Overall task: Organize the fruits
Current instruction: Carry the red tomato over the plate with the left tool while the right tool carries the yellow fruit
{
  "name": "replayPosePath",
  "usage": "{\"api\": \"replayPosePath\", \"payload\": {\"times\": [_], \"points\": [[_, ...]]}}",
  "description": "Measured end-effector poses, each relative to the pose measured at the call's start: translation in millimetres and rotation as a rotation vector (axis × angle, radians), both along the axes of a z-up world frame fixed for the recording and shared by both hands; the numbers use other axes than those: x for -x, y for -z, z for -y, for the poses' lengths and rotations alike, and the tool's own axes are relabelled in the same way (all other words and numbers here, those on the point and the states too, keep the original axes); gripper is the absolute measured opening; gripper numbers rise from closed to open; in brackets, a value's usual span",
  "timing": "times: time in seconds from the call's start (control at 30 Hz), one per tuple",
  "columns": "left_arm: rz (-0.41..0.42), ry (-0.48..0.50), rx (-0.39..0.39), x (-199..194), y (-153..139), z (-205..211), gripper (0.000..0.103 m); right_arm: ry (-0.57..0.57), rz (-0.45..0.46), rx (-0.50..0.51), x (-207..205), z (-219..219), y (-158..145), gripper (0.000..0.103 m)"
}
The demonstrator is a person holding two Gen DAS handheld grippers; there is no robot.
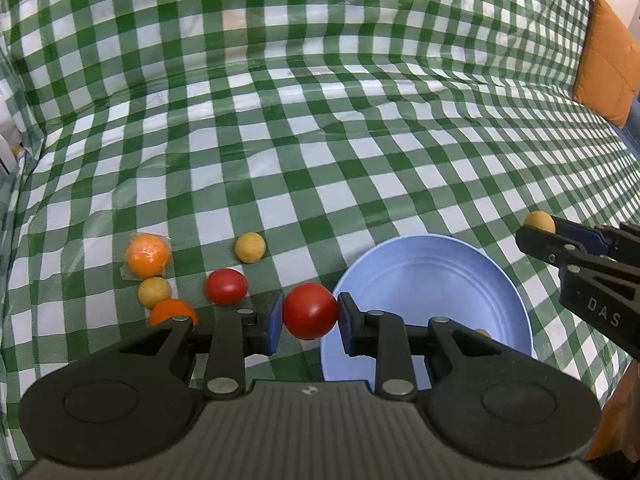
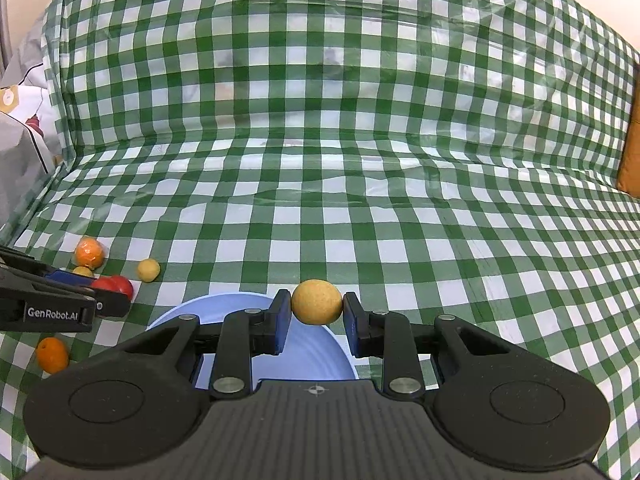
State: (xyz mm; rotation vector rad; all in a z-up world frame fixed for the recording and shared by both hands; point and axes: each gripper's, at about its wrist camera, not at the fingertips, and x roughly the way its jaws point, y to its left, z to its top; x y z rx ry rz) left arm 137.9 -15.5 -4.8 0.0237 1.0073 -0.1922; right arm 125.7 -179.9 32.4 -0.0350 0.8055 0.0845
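Left gripper point(image 1: 310, 317) pinching red fruit point(image 1: 310, 311) beside blue bowl point(image 1: 432, 280) rim; right gripper point(image 2: 317, 313) pinching yellow fruit point(image 2: 317, 301) over far rim. Carry over centre, lower, then release 1 at a time.

We have two fisheye views, each mounted on a gripper and looking forward and down along its jaws, close above the checked cloth point(image 1: 320, 140).

Left wrist view: the left gripper point(image 1: 310, 312) fills the bottom edge; the blue bowl point(image 1: 432, 280) sits just beyond, right of centre. The right gripper point(image 1: 536, 232) enters from the right edge.

Right wrist view: the right gripper point(image 2: 316, 308) is in the foreground, the same blue bowl point(image 2: 304, 356) directly beneath it, and the left gripper point(image 2: 108, 292) enters from the left.

Both views share the bowl, the loose fruit cluster point(image 1: 192, 276) point(image 2: 116, 272) and the cloth's raised back.
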Motion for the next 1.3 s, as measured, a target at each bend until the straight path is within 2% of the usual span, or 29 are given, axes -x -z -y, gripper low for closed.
{"api": "replayPosePath", "payload": {"times": [0.8,1.3], "points": [[0.023,0.154,-0.043,12,9,41,0.032,0.014,-0.033,-0.003,-4,0,5,0.029],[0.025,0.167,-0.05,14,10,47,0.032,0.008,-0.049,-0.002,-6,-1,9,0.029]]}}
